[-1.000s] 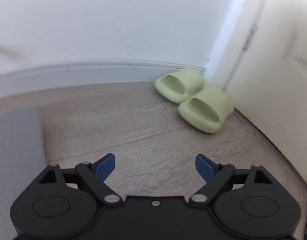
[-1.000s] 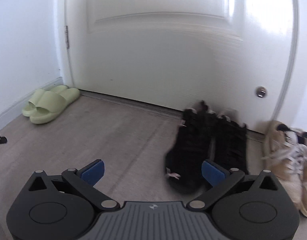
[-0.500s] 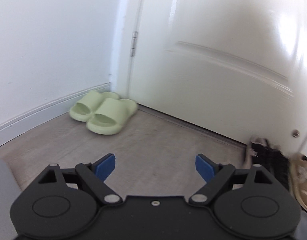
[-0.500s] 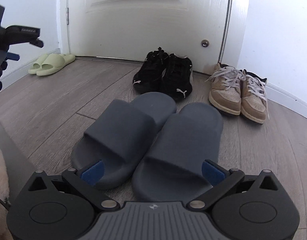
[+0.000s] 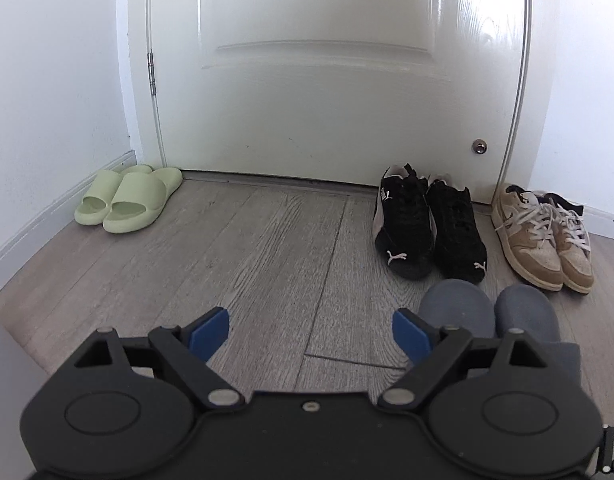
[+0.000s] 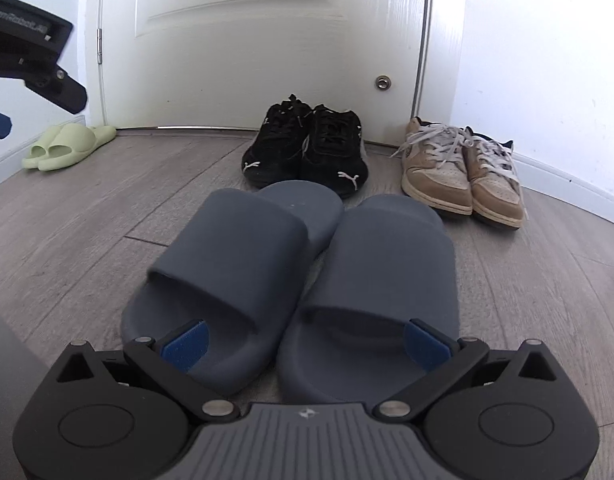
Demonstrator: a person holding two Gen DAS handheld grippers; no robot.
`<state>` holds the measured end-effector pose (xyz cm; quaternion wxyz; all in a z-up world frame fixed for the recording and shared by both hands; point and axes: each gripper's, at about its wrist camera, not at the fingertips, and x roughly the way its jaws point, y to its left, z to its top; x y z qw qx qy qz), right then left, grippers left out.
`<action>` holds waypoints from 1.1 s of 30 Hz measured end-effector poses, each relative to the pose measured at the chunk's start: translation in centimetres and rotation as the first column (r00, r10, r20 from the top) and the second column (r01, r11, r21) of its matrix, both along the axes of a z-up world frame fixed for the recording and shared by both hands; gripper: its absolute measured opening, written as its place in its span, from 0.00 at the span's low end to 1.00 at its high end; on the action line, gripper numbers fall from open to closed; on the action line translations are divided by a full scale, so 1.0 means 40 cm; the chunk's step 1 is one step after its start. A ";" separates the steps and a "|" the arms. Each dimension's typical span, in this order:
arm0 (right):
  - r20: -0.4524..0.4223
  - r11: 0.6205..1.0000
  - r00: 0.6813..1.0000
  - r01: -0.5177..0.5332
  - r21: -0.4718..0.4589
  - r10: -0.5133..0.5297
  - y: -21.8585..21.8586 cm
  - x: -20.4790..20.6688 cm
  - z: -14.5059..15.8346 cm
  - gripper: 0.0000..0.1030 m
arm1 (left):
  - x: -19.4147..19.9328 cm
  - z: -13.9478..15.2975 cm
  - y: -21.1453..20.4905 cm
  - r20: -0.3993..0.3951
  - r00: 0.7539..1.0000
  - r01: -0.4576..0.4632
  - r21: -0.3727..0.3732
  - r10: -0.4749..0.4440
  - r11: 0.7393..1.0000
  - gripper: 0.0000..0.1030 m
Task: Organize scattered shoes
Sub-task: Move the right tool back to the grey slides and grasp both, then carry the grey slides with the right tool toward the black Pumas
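Two dark grey slides (image 6: 291,264) lie side by side on the floor right in front of my right gripper (image 6: 307,344), which is open just behind their heels, with nothing held. Their toes (image 5: 487,308) show in the left wrist view at lower right. A pair of black sneakers (image 6: 307,148) (image 5: 427,224) stands by the door. Tan sneakers (image 6: 463,168) (image 5: 543,240) sit to their right. Pale green slides (image 5: 127,198) (image 6: 67,144) rest in the left corner. My left gripper (image 5: 311,336) is open over bare floor.
A white door (image 5: 327,80) closes the far end, with white walls and baseboards (image 5: 47,216) on both sides. Grey wood floor (image 5: 247,248) lies open between the green slides and the black sneakers. A dark object edge (image 6: 3,352) shows at lower left.
Both views swung from the left corner and door to face the door squarely. The right gripper came down low behind the grey slides; the left gripper now looks over the whole row.
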<state>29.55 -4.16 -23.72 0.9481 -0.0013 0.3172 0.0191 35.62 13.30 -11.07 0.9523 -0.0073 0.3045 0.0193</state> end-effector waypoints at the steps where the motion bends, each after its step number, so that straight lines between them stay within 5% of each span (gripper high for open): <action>1: -0.016 1.000 1.000 0.005 0.014 -0.005 0.001 0.003 -0.003 1.00 | 0.002 -0.001 0.006 -0.003 1.000 -0.007 -0.013 0.007 1.000 0.87; 9: -0.027 0.999 0.999 0.041 0.032 -0.040 -0.005 0.037 -0.024 1.00 | 0.005 -0.012 0.058 -0.029 0.997 -0.070 -0.107 0.067 0.992 0.87; 33: 0.058 0.997 0.997 0.050 -0.054 -0.047 -0.003 0.089 -0.052 0.96 | 0.038 -0.051 0.045 -0.080 0.994 -0.085 -0.085 0.078 0.993 0.87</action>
